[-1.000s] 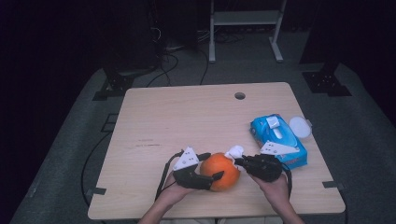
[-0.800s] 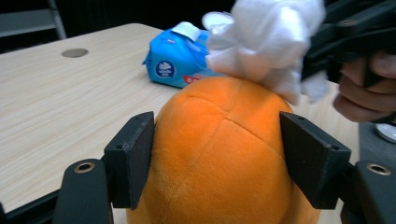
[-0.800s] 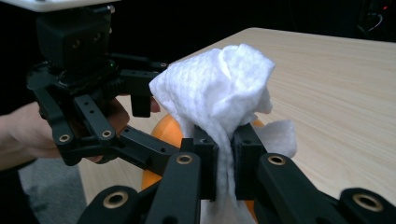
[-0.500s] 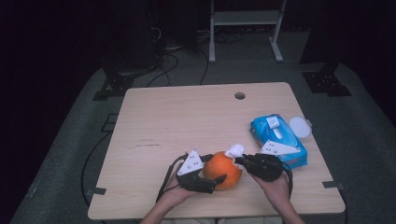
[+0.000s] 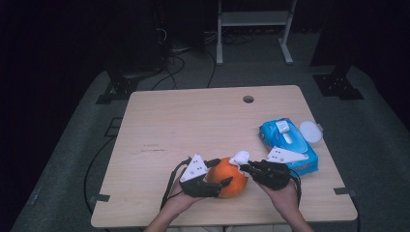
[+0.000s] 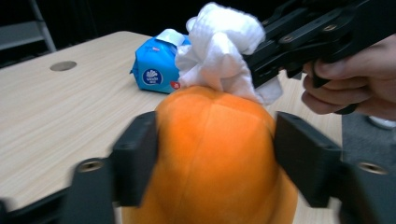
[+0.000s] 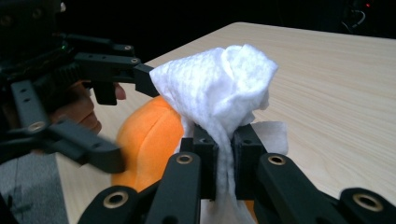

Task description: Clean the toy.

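While dark room surrounds wooden table (image 5: pixel 193 125), left jaws clasp pumpkin (image 5: pixel 231 177), right jaws pinch wipe (image 5: pixel 240 157).

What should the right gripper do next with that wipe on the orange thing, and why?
Probably drag the white wipe across the orange pumpkin-like object's top. The right gripper is shut on the wipe, which touches the top, while the left gripper clamps both sides to steady it.

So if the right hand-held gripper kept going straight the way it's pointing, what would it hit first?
Most likely the pumpkin. The right hand-held gripper, shut on a white wipe, already has the wipe at the pumpkin's top, and beyond it sits the left hand-held gripper, though depth is hard to judge.
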`<move>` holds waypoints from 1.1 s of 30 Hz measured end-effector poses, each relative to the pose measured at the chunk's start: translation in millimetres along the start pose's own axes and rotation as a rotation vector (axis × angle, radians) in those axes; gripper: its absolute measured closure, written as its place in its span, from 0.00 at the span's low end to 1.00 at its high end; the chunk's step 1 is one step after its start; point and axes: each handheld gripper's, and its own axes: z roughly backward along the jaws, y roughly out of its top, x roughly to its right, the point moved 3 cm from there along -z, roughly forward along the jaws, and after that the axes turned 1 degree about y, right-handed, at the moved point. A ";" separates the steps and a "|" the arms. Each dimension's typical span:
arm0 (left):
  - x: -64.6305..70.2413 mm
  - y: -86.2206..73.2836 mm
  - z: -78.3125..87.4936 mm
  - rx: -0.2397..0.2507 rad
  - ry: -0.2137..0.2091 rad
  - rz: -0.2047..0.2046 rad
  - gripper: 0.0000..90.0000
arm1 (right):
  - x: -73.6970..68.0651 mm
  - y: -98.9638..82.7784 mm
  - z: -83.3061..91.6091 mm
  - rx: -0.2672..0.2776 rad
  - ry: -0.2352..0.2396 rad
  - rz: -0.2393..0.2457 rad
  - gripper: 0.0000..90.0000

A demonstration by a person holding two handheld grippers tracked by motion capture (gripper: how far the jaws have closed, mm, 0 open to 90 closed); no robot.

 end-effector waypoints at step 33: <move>3.0 -13.0 -10.3 -0.016 0.023 -0.014 0.36 | -4.8 4.9 1.8 -0.004 -0.044 0.062 0.92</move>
